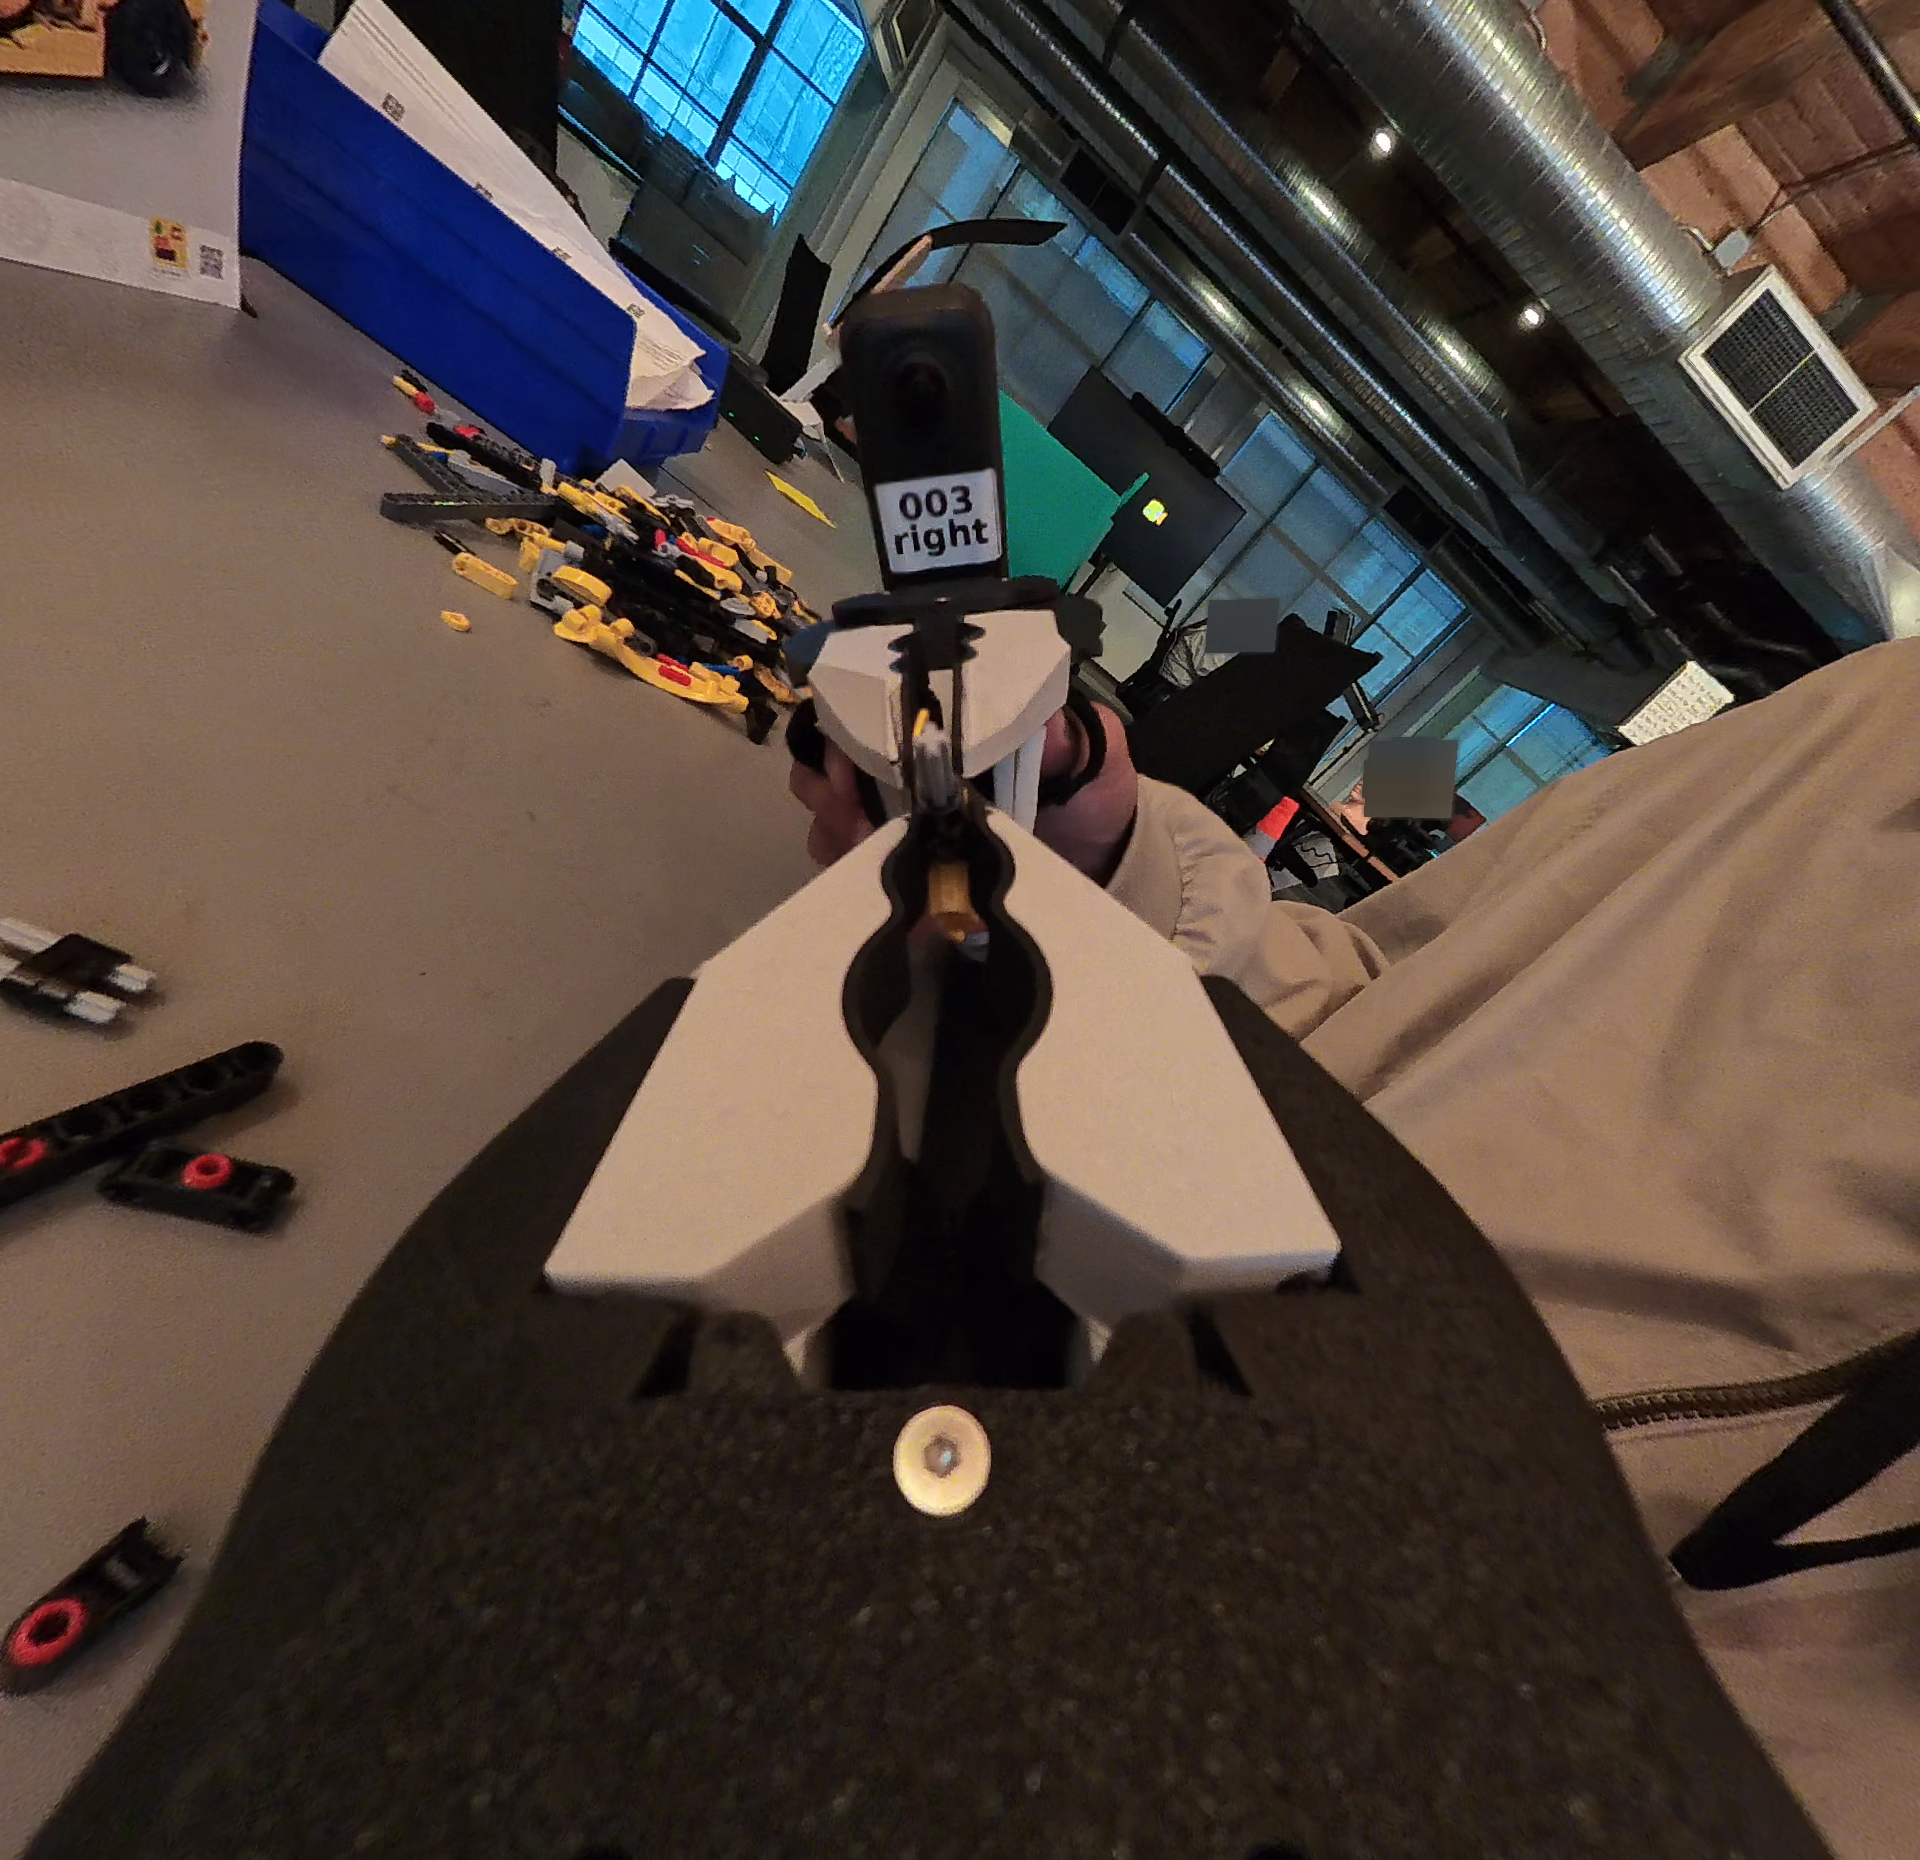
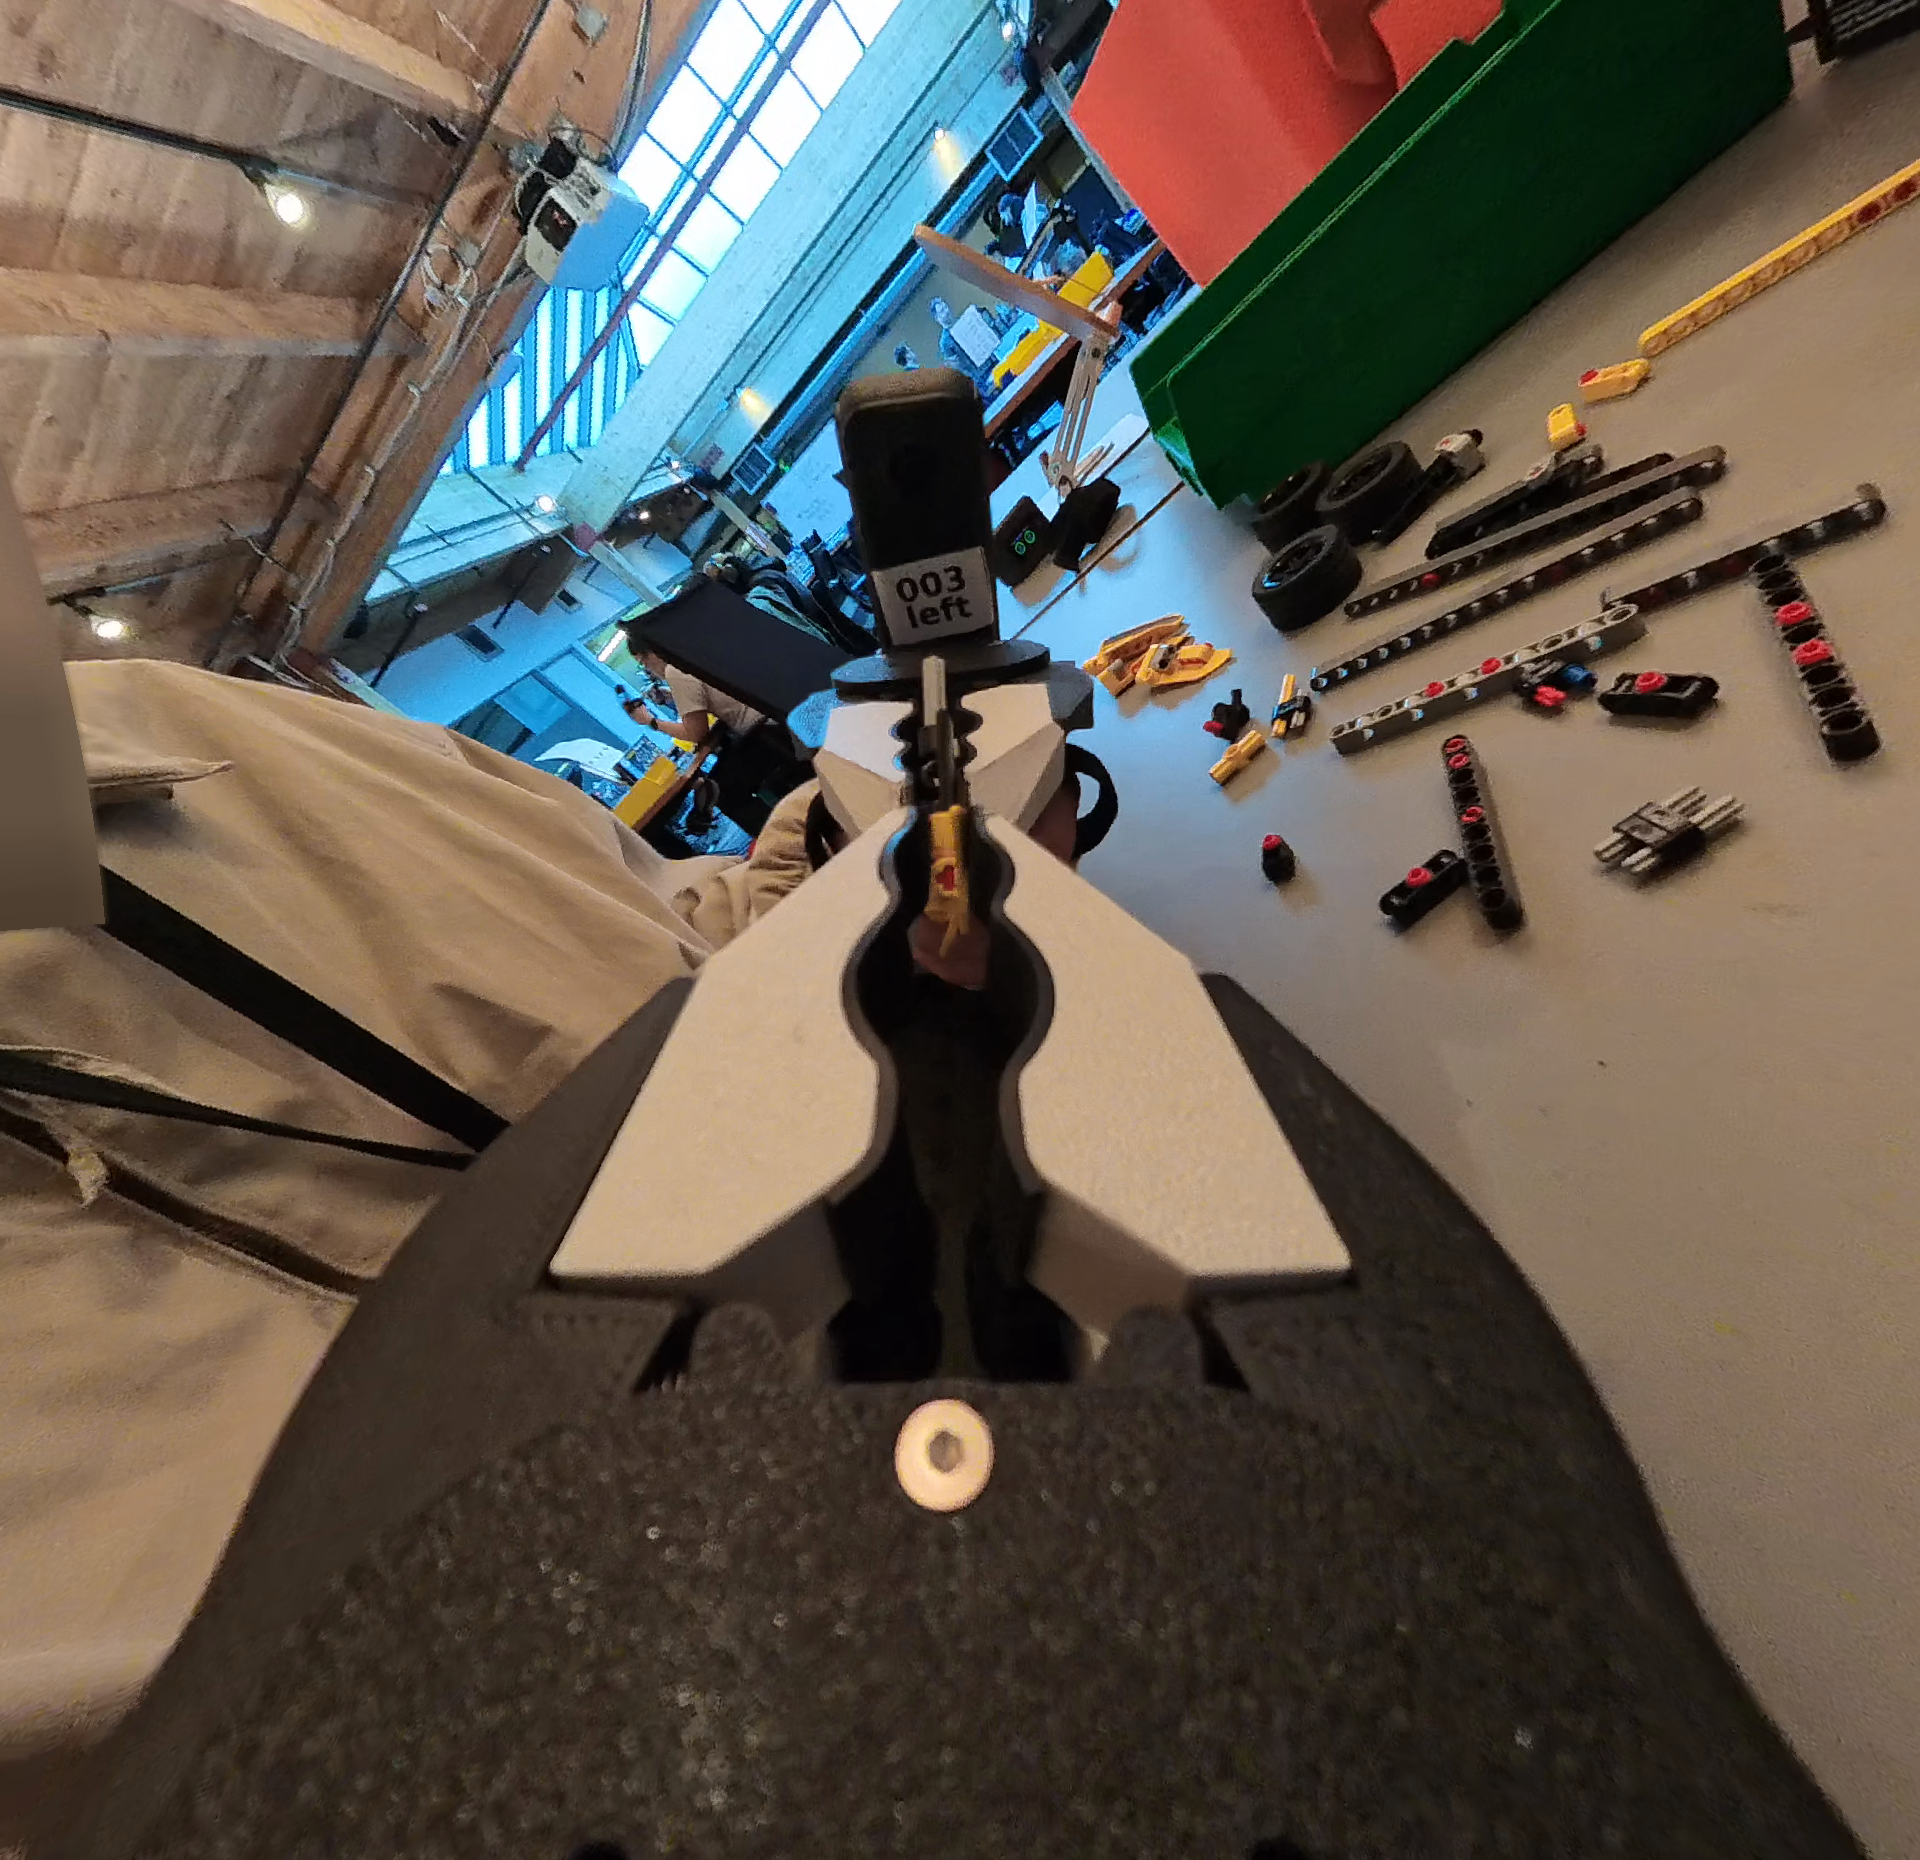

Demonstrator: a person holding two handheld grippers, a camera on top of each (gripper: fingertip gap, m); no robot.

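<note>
My two grippers meet tip to tip above the grey table (image 1: pixel 312 823). My left gripper (image 1: pixel 940 828) is shut; a small yellow piece (image 1: pixel 951 891) with a grey axle (image 1: pixel 932 771) sits between its fingers. The axle reaches into the right gripper (image 1: pixel 932 740) facing it. In the right wrist view my right gripper (image 2: pixel 940 823) is shut on a yellow piece (image 2: pixel 945 875) with a red pin. Beyond it the left gripper (image 2: pixel 938 761) has a grey axle (image 2: pixel 935 704) between its fingers. Whether this is one joined piece or two, I cannot tell.
A blue bin (image 1: pixel 416 252) and a pile of yellow and black pieces (image 1: pixel 644 584) lie beyond. Black beams with red pins (image 1: pixel 135 1114) lie left. A green bin (image 2: pixel 1455 283), black wheels (image 2: pixel 1309 574) and long beams (image 2: pixel 1507 605) lie right. A beige jacket (image 1: pixel 1558 979) is close. Both grippers' tips are close together, under 4 cm apart.
</note>
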